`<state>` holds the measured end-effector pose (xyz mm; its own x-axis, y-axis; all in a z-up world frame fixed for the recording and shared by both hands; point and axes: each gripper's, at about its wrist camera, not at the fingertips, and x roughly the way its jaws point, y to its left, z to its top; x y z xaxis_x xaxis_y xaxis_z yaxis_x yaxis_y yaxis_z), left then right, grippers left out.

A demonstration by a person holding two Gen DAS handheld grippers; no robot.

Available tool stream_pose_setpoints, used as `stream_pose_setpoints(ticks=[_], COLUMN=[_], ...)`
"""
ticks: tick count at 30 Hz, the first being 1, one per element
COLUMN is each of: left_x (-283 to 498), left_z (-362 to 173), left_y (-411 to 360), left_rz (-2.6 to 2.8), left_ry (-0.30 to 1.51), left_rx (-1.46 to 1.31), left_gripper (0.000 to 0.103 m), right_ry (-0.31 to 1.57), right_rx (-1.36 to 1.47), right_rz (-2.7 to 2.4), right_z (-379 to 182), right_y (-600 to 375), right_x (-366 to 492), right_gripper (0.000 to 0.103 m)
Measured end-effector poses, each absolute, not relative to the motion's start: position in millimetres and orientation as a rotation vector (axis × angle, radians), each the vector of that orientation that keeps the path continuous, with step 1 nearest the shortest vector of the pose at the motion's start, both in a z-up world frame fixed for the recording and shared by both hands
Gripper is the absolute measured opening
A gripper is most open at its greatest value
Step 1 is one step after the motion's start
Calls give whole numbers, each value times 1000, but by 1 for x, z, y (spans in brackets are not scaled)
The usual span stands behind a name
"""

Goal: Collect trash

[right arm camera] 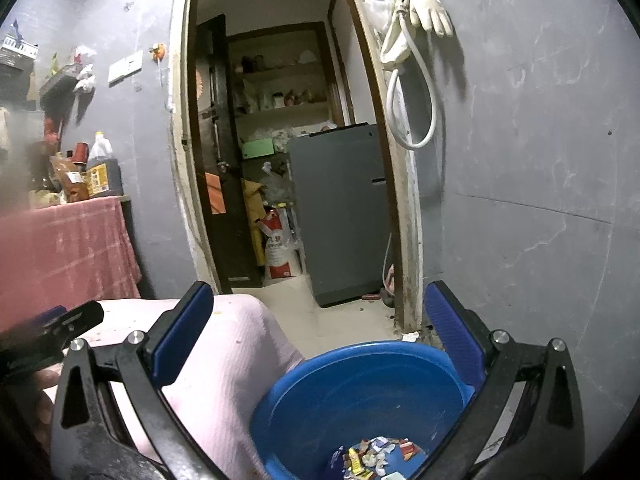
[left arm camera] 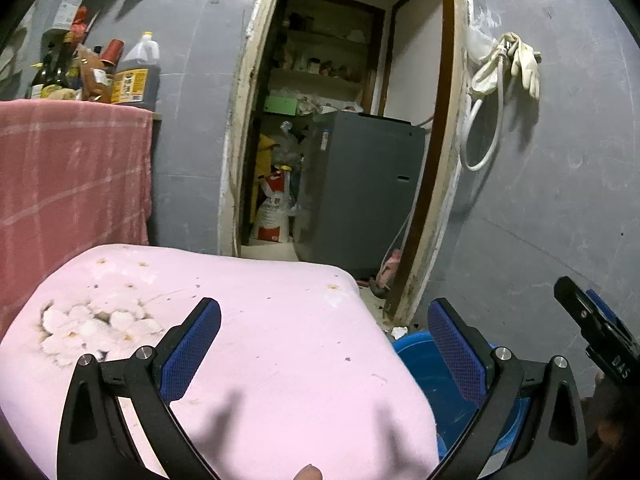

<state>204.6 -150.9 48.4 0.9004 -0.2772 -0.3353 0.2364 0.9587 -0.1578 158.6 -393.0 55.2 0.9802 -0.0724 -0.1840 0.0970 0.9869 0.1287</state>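
Note:
A blue plastic basin [right arm camera: 360, 392] stands on the floor beside a table with a pink cloth [right arm camera: 232, 364]. Several small scraps of trash [right arm camera: 376, 458] lie in its bottom. My right gripper [right arm camera: 320, 336] is open and empty, held above the basin's rim. My left gripper [left arm camera: 324, 340] is open and empty above the pink cloth [left arm camera: 260, 320]. The basin's edge [left arm camera: 424, 364] shows in the left wrist view between cloth and right finger. The right gripper's tip [left arm camera: 588, 320] shows at that view's right edge.
An open doorway [right arm camera: 280, 200] leads to a storeroom with a grey appliance [right arm camera: 340, 208], sacks and shelves. A red-clothed table [left arm camera: 72, 176] with bottles [left arm camera: 132, 72] stands at the left. A hose and gloves [right arm camera: 420, 20] hang on the grey wall. A scrap [right arm camera: 410, 336] lies by the door frame.

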Motion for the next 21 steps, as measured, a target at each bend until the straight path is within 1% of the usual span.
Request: stream_pose_setpoints(ticks=[10, 21], left_x=[154, 107], left_z=[50, 50], left_y=[-133, -117], left_rz=[-269, -273], left_ry=[300, 278], left_rx=[-83, -108], left_gripper=[101, 101], right_ry=[108, 91], right_rx=[137, 147], right_rz=[-54, -26], right_z=[55, 50], right_y=[-368, -353], right_x=[104, 62], right_gripper=[103, 103])
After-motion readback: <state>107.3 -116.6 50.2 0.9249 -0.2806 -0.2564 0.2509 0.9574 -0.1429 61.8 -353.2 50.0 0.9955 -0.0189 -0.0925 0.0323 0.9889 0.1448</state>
